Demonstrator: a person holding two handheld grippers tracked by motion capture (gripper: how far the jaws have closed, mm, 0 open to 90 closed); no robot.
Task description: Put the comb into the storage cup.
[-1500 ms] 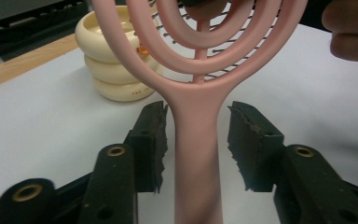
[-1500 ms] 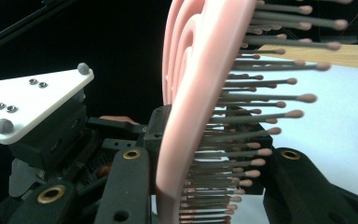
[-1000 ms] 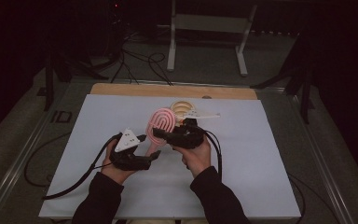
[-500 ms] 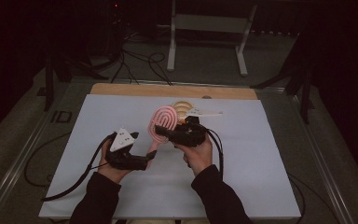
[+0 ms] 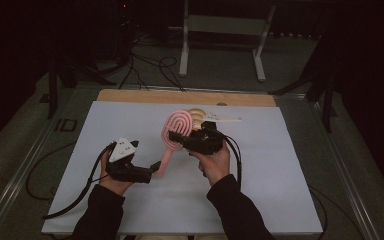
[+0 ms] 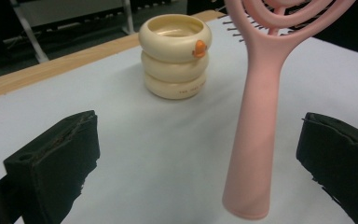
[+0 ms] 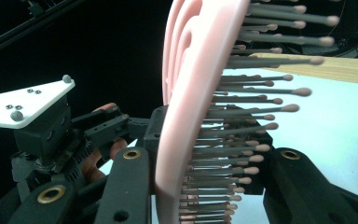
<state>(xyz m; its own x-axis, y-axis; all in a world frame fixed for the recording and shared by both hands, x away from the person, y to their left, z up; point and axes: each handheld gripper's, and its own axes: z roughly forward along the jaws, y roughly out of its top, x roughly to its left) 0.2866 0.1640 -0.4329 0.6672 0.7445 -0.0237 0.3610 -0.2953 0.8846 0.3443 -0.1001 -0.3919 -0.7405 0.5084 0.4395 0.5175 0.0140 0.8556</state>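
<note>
Near the middle of the white table (image 5: 280, 190), the pink hairbrush (image 5: 172, 137) is held up off the surface, head far and handle slanting down toward the near left. The right gripper (image 5: 177, 136) is clamped on the head, one jaw against the flat back and the other among the bristles (image 7: 261, 116), which probably keeps the handle free for a handover. The left gripper (image 5: 152, 167) has its jaws wide apart with the handle (image 6: 256, 140) standing between them, touching neither, seemingly lined up to take it. Beyond the brush, farther off, stands a cream ringed cup (image 6: 175, 56), likely where the brush belongs
</note>
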